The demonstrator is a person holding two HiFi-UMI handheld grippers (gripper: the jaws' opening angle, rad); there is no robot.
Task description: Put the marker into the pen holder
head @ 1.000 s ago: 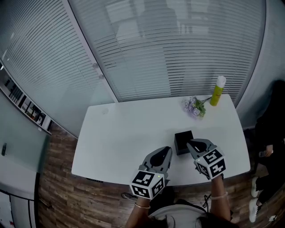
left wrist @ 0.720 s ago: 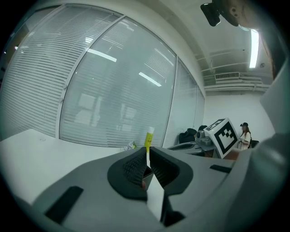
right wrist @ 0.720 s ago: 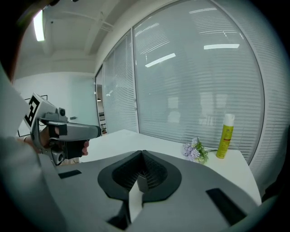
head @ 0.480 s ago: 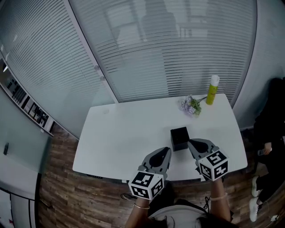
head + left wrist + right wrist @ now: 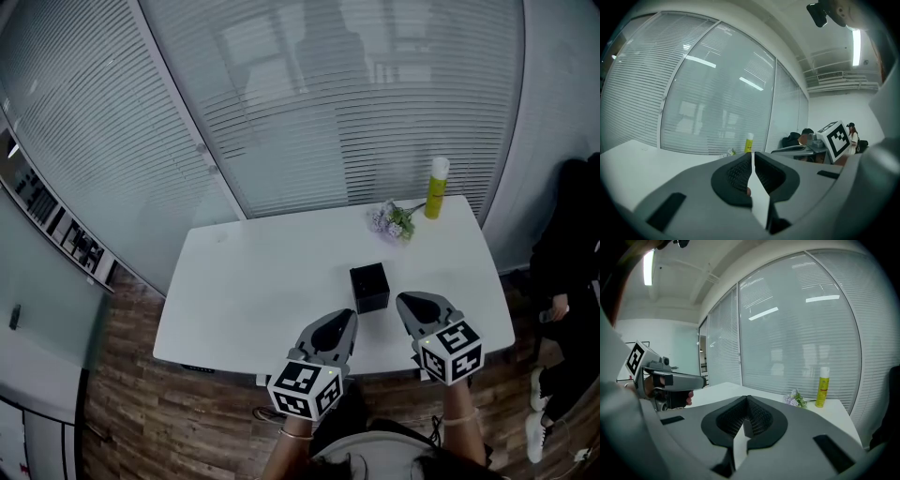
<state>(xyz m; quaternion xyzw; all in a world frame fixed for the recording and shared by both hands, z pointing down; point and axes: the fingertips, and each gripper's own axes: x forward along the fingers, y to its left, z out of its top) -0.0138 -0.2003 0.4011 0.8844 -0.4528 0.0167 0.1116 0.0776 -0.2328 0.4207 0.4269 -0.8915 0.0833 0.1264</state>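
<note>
A white table point(image 5: 262, 281) stands on a wood floor point(image 5: 122, 375), in a corner walled by glass with blinds point(image 5: 375, 103). The black pen holder point(image 5: 369, 287) sits toward the table's near edge, right of middle; whether the marker is inside it I cannot tell. At the far right corner a yellow bottle point(image 5: 435, 187) stands upright, with flowers point(image 5: 389, 221) lying just beside it. Both claws hover over the near edge, the left claw point(image 5: 345, 321) and right claw point(image 5: 407, 303) each clenched on nothing, flanking the holder. A person in dark clothes point(image 5: 567, 253) stands off the right edge.
</note>
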